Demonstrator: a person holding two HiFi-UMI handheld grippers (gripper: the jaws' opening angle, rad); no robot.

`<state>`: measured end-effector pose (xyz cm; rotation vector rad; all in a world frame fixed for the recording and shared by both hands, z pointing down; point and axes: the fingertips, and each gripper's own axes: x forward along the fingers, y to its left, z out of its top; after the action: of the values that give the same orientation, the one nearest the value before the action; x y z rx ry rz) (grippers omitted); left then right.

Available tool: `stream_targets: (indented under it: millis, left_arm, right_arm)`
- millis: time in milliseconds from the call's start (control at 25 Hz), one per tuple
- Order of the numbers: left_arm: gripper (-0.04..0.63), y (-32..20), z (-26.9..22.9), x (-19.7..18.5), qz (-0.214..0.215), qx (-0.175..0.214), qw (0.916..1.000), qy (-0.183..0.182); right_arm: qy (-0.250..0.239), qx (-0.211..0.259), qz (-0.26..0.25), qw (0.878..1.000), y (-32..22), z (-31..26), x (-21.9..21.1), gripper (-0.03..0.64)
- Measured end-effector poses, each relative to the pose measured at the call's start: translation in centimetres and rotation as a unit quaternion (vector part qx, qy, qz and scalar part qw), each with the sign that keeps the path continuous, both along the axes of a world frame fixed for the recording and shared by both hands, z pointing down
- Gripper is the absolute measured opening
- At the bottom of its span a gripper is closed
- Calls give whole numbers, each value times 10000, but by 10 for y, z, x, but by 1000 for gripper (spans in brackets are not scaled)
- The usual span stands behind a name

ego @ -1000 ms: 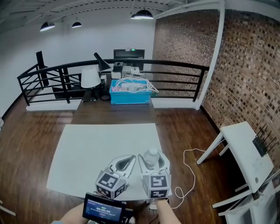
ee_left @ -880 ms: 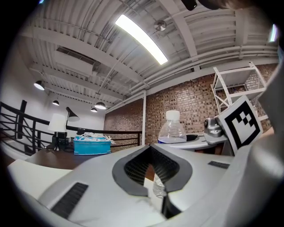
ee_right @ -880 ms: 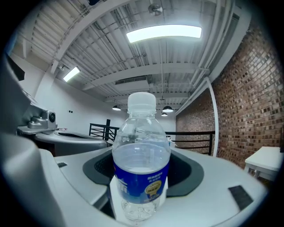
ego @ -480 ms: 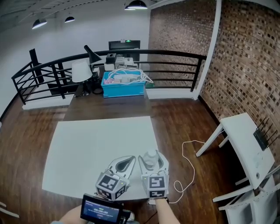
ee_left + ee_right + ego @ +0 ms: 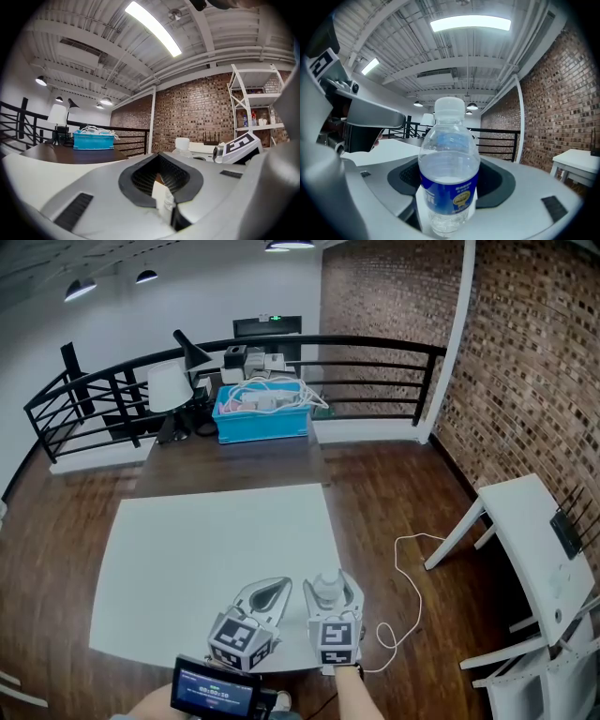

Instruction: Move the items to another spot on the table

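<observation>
holds a clear water bottle [image 5: 327, 589] upright in the right tongs [image 5: 328, 579], jaws set wide and closed against its two sides, with a white cap on top and a blue label around the middle. has the bottle over the near right corner of the white table [image 5: 187, 549]; cannot tell whether its base touches the top or hangs just above it. shows the left tongs [image 5: 277, 587] just beside the right tongs, on their left, with the jaws brought fully together and nothing between them. sees, well apart on the dark table [image 5: 234, 465] beyond the white one, a blue bin [image 5: 261, 420] heaped with white cables, and a white lamp [image 5: 169, 388] just to the left of that bin. sees also a white side table [image 5: 520, 531] near the brick wall [image 5: 525, 381] on the right, and a thin white cord [image 5: 416, 594] looping over the wooden floor [image 5: 394, 502] between that side table and the white table. has a small device with a lit screen [image 5: 214, 692] at the bottom edge, close behind the two tongs.
</observation>
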<state>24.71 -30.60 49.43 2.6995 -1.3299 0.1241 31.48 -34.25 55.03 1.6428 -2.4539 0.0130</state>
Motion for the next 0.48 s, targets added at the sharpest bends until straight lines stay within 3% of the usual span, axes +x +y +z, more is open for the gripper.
stream_targets:
  millis: [200, 480]
  left_arm:
    - [23, -3, 4, 0, -21, -7, 10000, -40]
    - [23, -5, 9, -6, -29, 50, 9999, -104]
  right_arm:
    - [-98, 140, -19, 9999, 0, 0, 4, 309]
    - [-287, 87, 380, 9988, -2, 4, 19, 339]
